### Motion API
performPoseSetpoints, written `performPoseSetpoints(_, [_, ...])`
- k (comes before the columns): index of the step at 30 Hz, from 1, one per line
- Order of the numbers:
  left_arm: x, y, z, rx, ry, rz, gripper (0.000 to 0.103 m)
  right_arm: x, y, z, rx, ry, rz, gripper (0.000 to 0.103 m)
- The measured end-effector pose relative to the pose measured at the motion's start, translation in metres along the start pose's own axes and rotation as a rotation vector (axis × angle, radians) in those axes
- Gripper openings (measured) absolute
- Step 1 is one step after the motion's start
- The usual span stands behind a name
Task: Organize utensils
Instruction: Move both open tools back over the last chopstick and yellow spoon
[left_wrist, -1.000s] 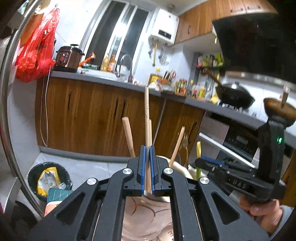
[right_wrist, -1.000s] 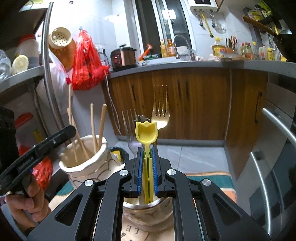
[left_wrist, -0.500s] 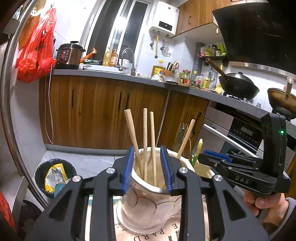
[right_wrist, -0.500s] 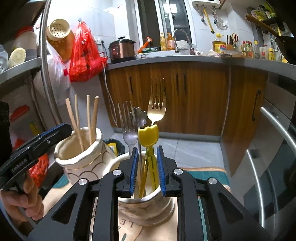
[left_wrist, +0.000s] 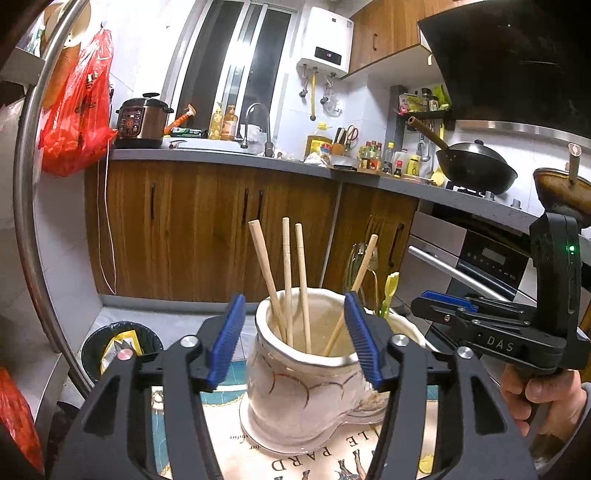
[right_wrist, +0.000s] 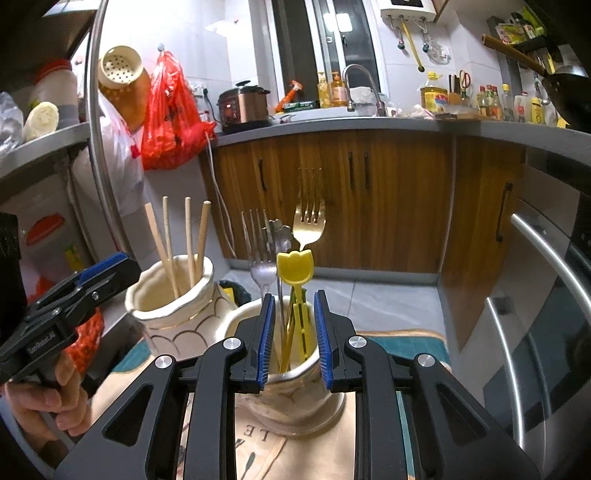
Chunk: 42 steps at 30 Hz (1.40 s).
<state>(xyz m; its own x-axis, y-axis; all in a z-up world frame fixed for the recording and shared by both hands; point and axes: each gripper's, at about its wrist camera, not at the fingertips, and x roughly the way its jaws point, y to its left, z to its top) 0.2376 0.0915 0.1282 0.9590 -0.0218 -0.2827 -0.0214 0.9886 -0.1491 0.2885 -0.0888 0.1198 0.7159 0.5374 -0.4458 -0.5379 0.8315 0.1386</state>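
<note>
Since a second ago both sets of jaws have let go: the left gripper (left_wrist: 295, 338) was clamped on a chopstick and the right gripper (right_wrist: 293, 332) on the yellow tulip-handled utensil (right_wrist: 294, 271); now each stands spread, holding nothing.

Left jaws wide apart, flanking the cream ceramic holder (left_wrist: 299, 373). Four chopsticks (left_wrist: 287, 280) stand inside it.

Right jaws moderately apart, either side of the second holder (right_wrist: 295, 387), which carries the yellow piece, a silver fork (right_wrist: 258, 254) and a gold fork (right_wrist: 309, 221). Both holders sit touching on a printed mat (left_wrist: 295, 465).

Step in hand, by my reading: release and withdraw. Best done by backing straight off, jaws kept wide, so no pad brushes a stick or rocks a holder.

Orientation: chopsticks' long axes near vertical, fanned slightly, rightmost leaning right. Forks upright, tines up; yellow tulip end up.
</note>
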Motion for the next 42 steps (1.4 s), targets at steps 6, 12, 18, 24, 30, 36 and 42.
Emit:
performPoseSetpoints(6, [-0.017,-0.003,-0.011,-0.01,-0.016,0.008,0.07,-0.018,-0.001,-0.013,-0.01,-0.011,-0.005,0.038])
performPoseSetpoints(12, [-0.03,-0.003,-0.036,-0.013,0.046,0.002,0.071,-0.028,-0.002,-0.041,-0.019,0.056,-0.009,0.044])
performPoseSetpoints(18, [-0.033,-0.004,-0.067,-0.029,0.158,-0.029,0.071,-0.039,0.005,-0.08,-0.046,0.156,-0.019,0.049])
performPoseSetpoints(24, [-0.033,-0.007,-0.09,-0.045,0.215,-0.048,0.071,-0.046,0.02,-0.124,-0.074,0.303,0.005,0.049])
performPoseSetpoints(30, [-0.034,-0.009,-0.092,-0.041,0.209,-0.038,0.071,-0.052,0.03,-0.152,-0.066,0.396,0.017,0.05])
performPoseSetpoints(36, [-0.034,-0.015,-0.091,-0.015,0.219,-0.026,0.075,-0.058,0.037,-0.166,-0.12,0.424,-0.008,0.049])
performPoseSetpoints(42, [-0.024,-0.025,-0.096,0.02,0.301,-0.027,0.076,-0.059,0.029,-0.162,-0.12,0.436,-0.015,0.016])
